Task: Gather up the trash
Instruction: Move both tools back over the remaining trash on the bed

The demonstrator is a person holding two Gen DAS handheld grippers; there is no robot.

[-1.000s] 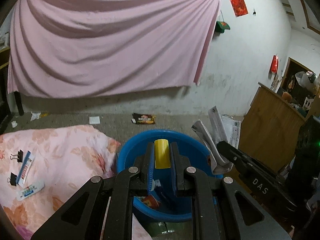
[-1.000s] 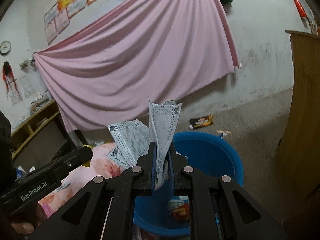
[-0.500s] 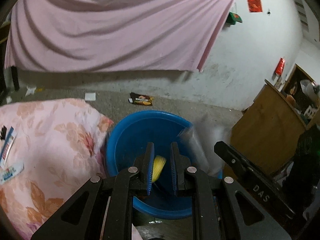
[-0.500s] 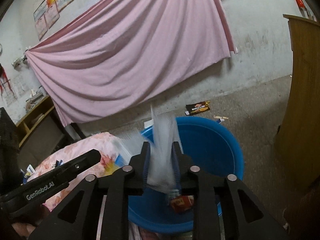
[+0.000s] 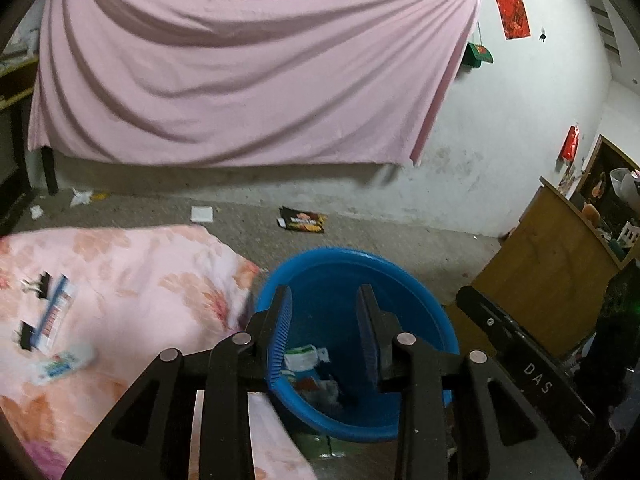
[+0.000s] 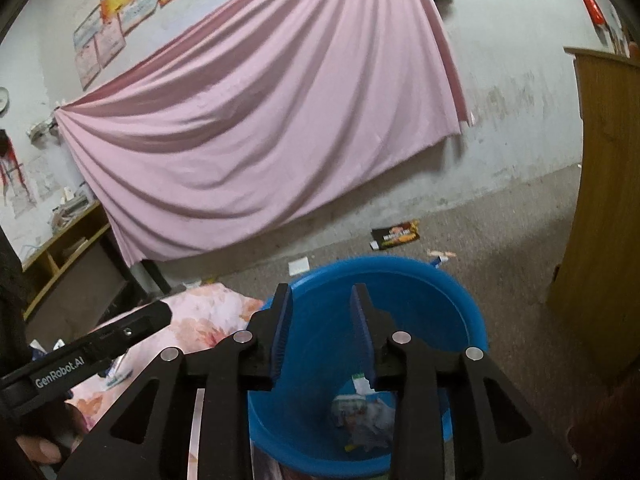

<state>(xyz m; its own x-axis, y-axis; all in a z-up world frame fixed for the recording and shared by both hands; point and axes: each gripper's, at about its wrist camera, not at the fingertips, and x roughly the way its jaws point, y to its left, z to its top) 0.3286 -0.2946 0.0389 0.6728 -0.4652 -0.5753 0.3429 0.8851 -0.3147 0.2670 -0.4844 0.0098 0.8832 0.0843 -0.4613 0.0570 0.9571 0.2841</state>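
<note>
Currently left gripper (image 5: 324, 320) hangs over the blue basin (image 5: 436, 320); jaws just opened, nothing between them; right gripper (image 6: 322, 320) likewise, jaws just opened and empty; dropped trash (image 6: 364, 416) lies at the basin bottom; tubes (image 5: 56, 312) and binder clips (image 5: 36, 284) sit near the floral blanket's (image 5: 152, 288) left edge.

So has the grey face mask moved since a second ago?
Yes. It has left the right gripper, whose jaws have just been opening with nothing between them, and dropped to the bottom of the blue basin.
</note>
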